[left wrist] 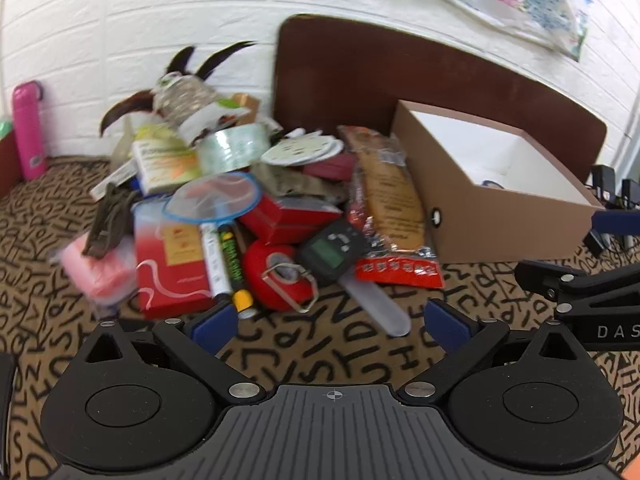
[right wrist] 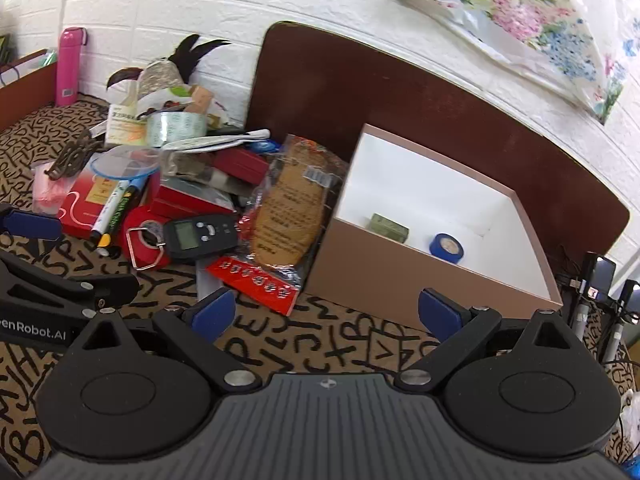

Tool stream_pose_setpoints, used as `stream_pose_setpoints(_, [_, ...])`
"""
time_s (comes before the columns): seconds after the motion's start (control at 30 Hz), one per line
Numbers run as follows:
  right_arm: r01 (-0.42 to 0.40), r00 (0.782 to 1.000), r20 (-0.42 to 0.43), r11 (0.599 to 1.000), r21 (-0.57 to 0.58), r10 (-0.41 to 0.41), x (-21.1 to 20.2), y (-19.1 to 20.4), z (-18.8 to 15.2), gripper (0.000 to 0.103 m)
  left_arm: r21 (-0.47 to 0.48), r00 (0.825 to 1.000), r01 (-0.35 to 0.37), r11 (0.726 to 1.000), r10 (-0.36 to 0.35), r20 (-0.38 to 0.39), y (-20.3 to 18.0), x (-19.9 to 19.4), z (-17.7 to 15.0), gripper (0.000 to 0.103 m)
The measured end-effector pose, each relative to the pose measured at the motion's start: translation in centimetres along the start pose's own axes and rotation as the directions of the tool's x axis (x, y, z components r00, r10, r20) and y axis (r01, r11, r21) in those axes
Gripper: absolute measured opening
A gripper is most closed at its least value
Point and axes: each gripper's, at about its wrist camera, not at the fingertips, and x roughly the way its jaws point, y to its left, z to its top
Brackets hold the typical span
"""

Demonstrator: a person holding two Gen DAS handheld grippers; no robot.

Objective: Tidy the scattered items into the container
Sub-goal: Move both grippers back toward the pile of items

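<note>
A heap of items lies on the letter-patterned cloth: a red tape roll (left wrist: 276,274), a black digital scale (left wrist: 334,250), a packaged insole (left wrist: 392,204), a red booklet (left wrist: 172,264), markers (left wrist: 224,264) and a clear tape roll (left wrist: 234,146). The brown cardboard box (left wrist: 492,216) stands right of the heap; in the right wrist view it (right wrist: 400,280) holds a blue tape roll (right wrist: 447,249) and a green block (right wrist: 390,227). My left gripper (left wrist: 330,322) is open and empty, just short of the red tape. My right gripper (right wrist: 328,312) is open and empty before the box's near wall.
A pink bottle (left wrist: 28,130) stands at the far left by the white brick wall. A dark brown board (left wrist: 400,80) leans behind the box. A floral bag (right wrist: 520,20) hangs on the wall. Cables and stands (right wrist: 600,288) are at the right edge.
</note>
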Motion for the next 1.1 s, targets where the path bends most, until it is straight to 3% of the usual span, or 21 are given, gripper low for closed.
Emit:
stream_pose_setpoints(0.1, [-0.049,0.999,-0.003,0.998,0.045,0.050,0.2,0.7,-0.7,0.101,-0.021,1.000,-0.021,1.000,0.021,-0.007,1.3,0.1,-1.3,0.103])
stream_pose_setpoints(0.27, [-0.175,0.982,-0.040,0.972,0.154,0.183,2.1,2.5,-4.6,0.102,-0.064,0.992,-0.090,0.994,0.084,-0.093,4.3,2.1,-4.5,0.103])
stream_pose_setpoints(0.37, [-0.191,0.974,-0.093,0.967,0.171,0.209,4.1,4.3,-7.7,0.102,-0.078,0.982,-0.139,0.987,0.127,-0.137,6.0,3.4,-6.0,0.103])
stream_pose_setpoints(0.47, [-0.180,0.968,-0.142,0.968,0.174,0.205,5.8,5.8,-10.2,0.102,-0.097,0.980,-0.141,0.985,0.125,-0.157,6.9,4.0,-6.5,0.103])
stream_pose_setpoints(0.57, [-0.184,0.975,-0.094,0.965,0.186,0.204,5.7,6.2,-10.9,0.102,-0.082,0.984,-0.136,0.987,0.125,-0.130,6.9,4.2,-6.2,0.102])
stream_pose_setpoints(0.87, [-0.196,0.976,-0.063,0.967,0.164,0.208,7.3,6.8,-9.6,0.101,-0.111,0.991,-0.089,0.990,0.076,-0.110,7.2,5.5,-4.5,0.089])
stream_pose_setpoints(1.1, [-0.204,0.977,-0.031,0.968,0.148,0.211,9.3,7.3,-8.0,0.097,-0.212,0.988,0.096,0.973,-0.119,-0.098,6.4,6.9,-2.3,0.075])
